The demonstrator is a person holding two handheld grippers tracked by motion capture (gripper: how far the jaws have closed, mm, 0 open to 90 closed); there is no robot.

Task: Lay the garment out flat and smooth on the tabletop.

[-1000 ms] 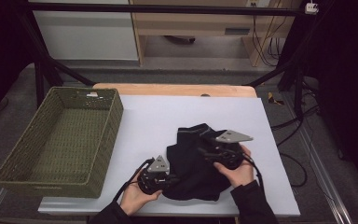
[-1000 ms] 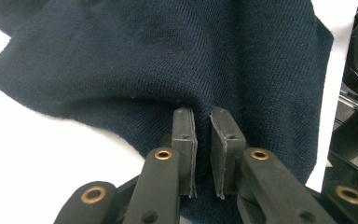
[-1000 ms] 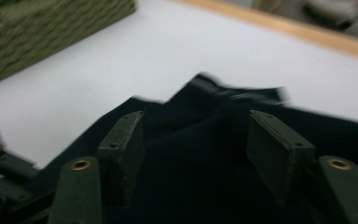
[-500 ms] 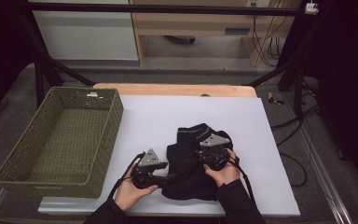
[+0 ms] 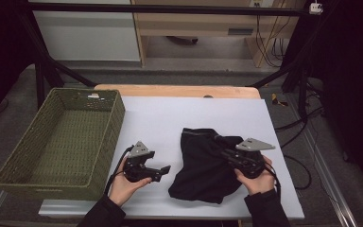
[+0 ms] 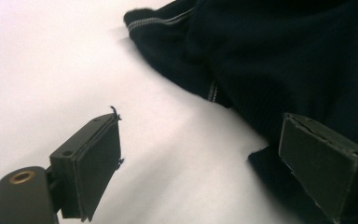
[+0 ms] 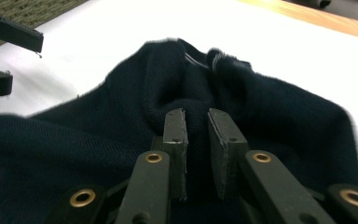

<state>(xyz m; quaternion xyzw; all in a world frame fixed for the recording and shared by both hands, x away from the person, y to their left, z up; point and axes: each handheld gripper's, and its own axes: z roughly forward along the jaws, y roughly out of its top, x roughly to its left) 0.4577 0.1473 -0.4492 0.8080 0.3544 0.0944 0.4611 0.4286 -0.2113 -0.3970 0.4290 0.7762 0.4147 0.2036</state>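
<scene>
White table (image 5: 184,118), pale wood strip along its far edge. At table's left side, green wicker basket (image 5: 59,142), long side against the table's left edge.

On the table's right half, near the front: black garment (image 5: 203,163), crumpled in a heap, a stitched hem showing at its far end. Well apart from the basket, bare tabletop between.

Left gripper (image 5: 163,171) held in left hand (image 5: 125,187), low over bare table just left of the garment, pointing toward it. Jaws spread wide, just been opening, nothing between them but white tabletop; in the left gripper view one pad (image 6: 98,163) over table, the other pad (image 6: 321,158) over the garment's edge, not pressing it.

Right gripper (image 7: 196,140) held in right hand (image 5: 255,178) on the garment's right side, grey plate on top. Jaws drawn close, just been closing, pinching a raised fold of black knit between the pads.
</scene>
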